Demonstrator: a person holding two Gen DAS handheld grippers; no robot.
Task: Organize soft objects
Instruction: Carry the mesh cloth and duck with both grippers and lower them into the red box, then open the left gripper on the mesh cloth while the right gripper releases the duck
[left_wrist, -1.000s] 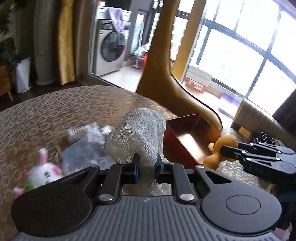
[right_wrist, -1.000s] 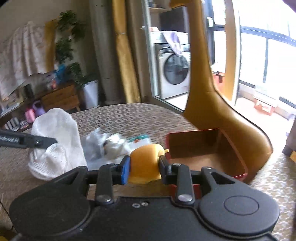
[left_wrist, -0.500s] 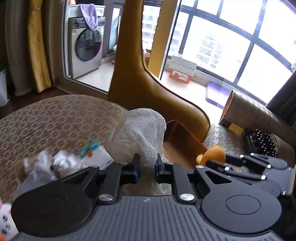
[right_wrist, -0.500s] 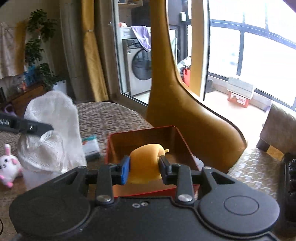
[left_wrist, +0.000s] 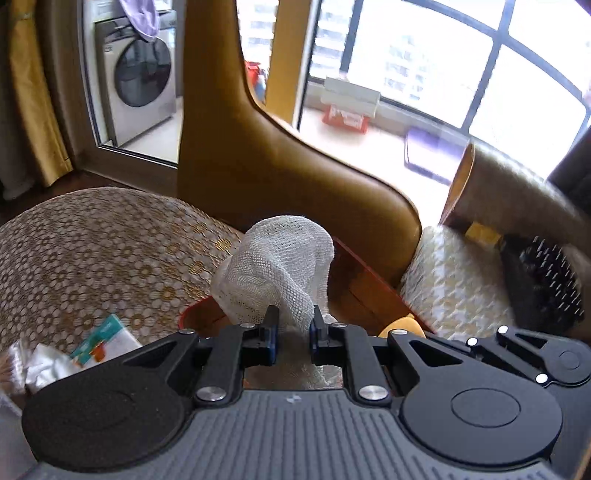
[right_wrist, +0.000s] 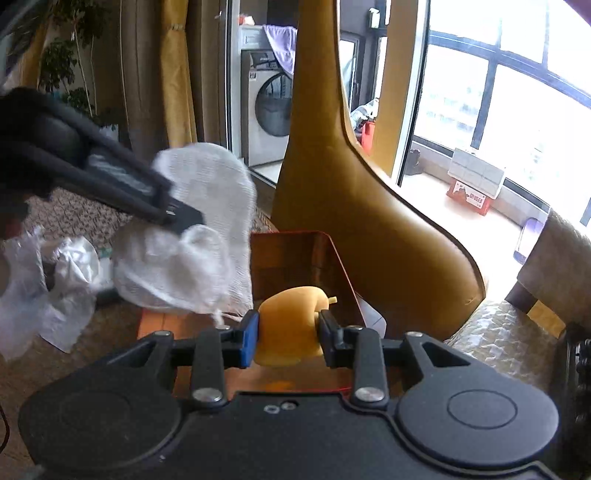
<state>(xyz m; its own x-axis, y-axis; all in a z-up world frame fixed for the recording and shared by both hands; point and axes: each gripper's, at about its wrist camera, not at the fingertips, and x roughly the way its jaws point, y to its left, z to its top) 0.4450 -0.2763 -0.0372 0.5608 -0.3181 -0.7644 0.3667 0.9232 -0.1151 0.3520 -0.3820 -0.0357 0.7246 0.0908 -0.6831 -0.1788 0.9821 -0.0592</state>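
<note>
We find the left gripper (left_wrist: 293, 334) nearly closed, its jaws pinching a fold of white mesh cloth (left_wrist: 277, 273). The cloth bunches up ahead of the fingers and hangs clear of the table (left_wrist: 92, 251), over the near left corner of the red box (left_wrist: 364, 284). From the right wrist view the same cloth (right_wrist: 192, 236) sits just left of the box (right_wrist: 295, 254), with the left gripper (right_wrist: 184, 218) clamped on its upper part; that view is blurred there.

We find the right gripper (right_wrist: 288, 332) part closed on an orange plush (right_wrist: 290, 321). Both pads (right_wrist: 249, 338) press against its sides, and the toy bulges above them. It is held over the open box, above the floor of the box; whether it touches that floor we cannot tell. In the left wrist view only a sliver of the plush (left_wrist: 400, 326) shows beside the right gripper's body.

Crumpled clear bags (right_wrist: 55, 280) lie on the table left of the box, and a small packet (left_wrist: 105, 338) lies near them. A tan chair (right_wrist: 354, 229) stands just behind the box.
</note>
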